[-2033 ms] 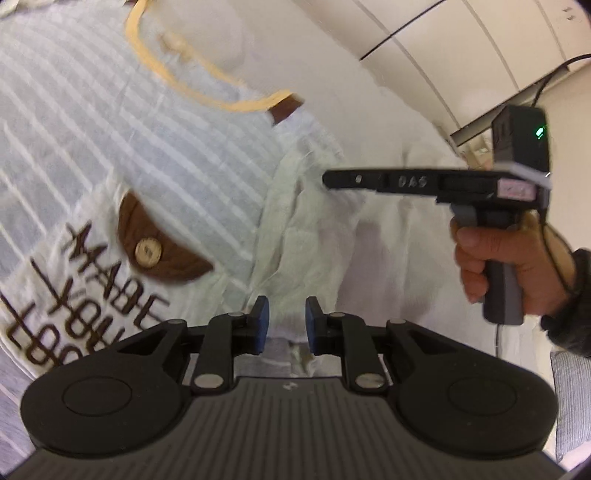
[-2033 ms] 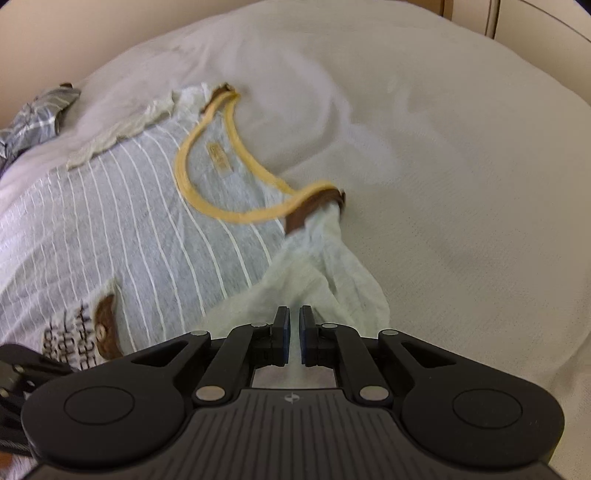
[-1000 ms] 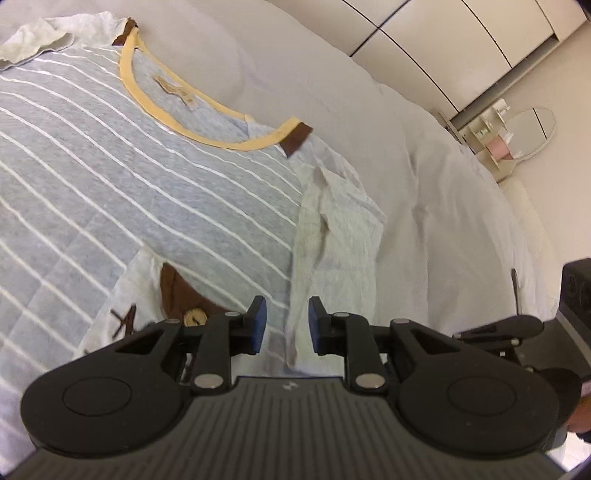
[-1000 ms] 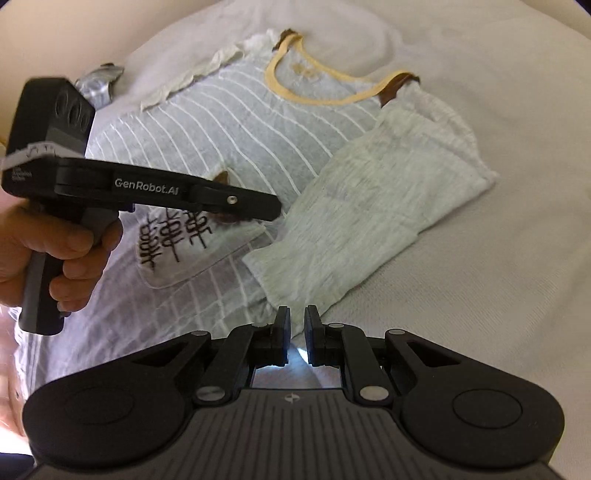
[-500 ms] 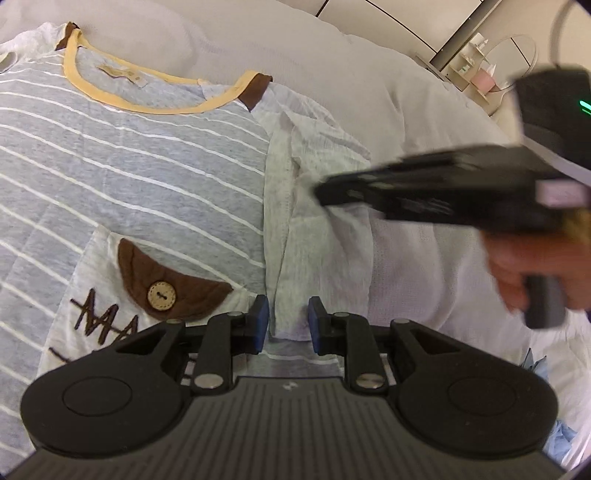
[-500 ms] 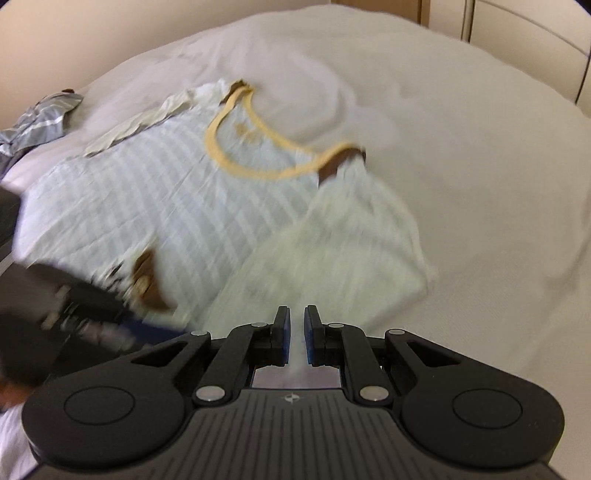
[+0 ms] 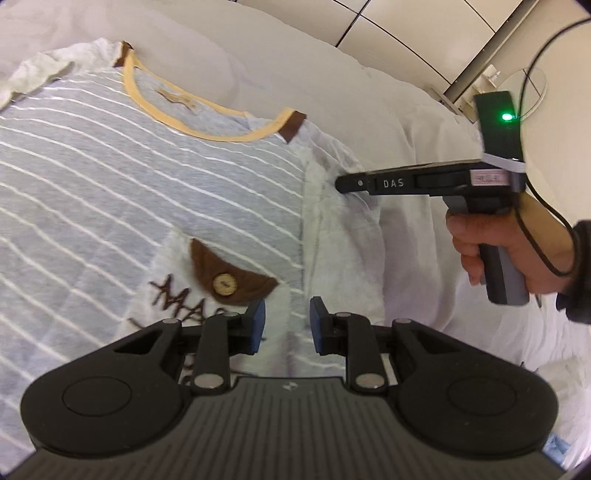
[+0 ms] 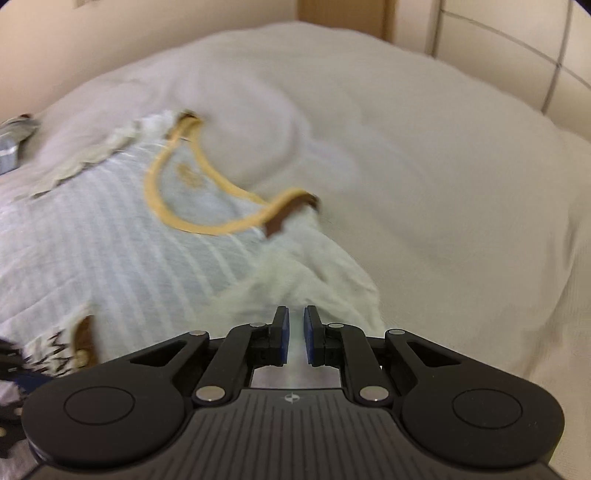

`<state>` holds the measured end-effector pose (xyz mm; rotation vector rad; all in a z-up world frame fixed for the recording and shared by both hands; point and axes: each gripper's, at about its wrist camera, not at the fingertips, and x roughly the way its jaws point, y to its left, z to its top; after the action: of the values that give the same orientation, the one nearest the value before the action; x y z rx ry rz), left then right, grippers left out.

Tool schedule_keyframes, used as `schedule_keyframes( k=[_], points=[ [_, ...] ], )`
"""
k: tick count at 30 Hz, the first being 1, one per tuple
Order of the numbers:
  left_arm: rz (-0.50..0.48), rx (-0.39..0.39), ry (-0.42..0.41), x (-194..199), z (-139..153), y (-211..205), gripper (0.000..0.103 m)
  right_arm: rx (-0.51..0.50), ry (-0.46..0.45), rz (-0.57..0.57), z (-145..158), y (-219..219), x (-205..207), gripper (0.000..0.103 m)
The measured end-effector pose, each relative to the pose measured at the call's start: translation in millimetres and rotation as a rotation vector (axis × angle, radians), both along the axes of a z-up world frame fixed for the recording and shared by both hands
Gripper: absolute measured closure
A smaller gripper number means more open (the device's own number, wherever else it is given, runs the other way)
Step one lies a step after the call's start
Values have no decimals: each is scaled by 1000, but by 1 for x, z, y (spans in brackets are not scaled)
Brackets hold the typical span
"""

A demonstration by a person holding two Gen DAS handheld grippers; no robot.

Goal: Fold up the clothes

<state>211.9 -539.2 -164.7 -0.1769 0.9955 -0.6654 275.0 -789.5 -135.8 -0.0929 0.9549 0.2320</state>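
A grey-blue striped T-shirt point(image 7: 147, 184) with a yellow collar point(image 7: 207, 133) lies flat on the bed. Its chest pocket point(image 7: 229, 284) has a brown flap and a button. The white right sleeve point(image 7: 343, 258) is folded in along the shirt's side. My left gripper point(image 7: 285, 325) hovers open over the shirt beside the pocket, holding nothing. My right gripper point(image 7: 341, 183), held by a hand point(image 7: 517, 240), points at the upper part of the sleeve. In the right wrist view the right gripper point(image 8: 296, 339) stands just above the sleeve point(image 8: 314, 288), its pads a narrow gap apart with nothing between them.
The white bed cover point(image 8: 443, 184) stretches wide to the right of the shirt. Another grey striped garment point(image 8: 11, 144) lies at the far left edge. Wardrobe doors point(image 7: 406, 29) and a round mirror point(image 7: 533, 88) stand beyond the bed.
The right gripper has swung in and now points steadily at the folded sleeve. My left gripper has drawn back a little over the pocket. Both jaw gaps look the same.
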Motion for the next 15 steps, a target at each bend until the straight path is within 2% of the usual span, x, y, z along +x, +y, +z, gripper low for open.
schedule_keyframes(
  k=[2,7,12,15],
  points=[
    [6,21,-19,-5,7,7,83,-30,24,-19,-7,-3,8,93],
    [15,117,-56,-27,29,35,81,-41,-39,-59,16,1,-16,91],
    [30,212,-64,-57,53,67,79,-49,-45,-73,39,9,-78,88],
    [25,289,-70,-85,67,86,77,-43,-39,-59,55,19,-117,82]
  ],
)
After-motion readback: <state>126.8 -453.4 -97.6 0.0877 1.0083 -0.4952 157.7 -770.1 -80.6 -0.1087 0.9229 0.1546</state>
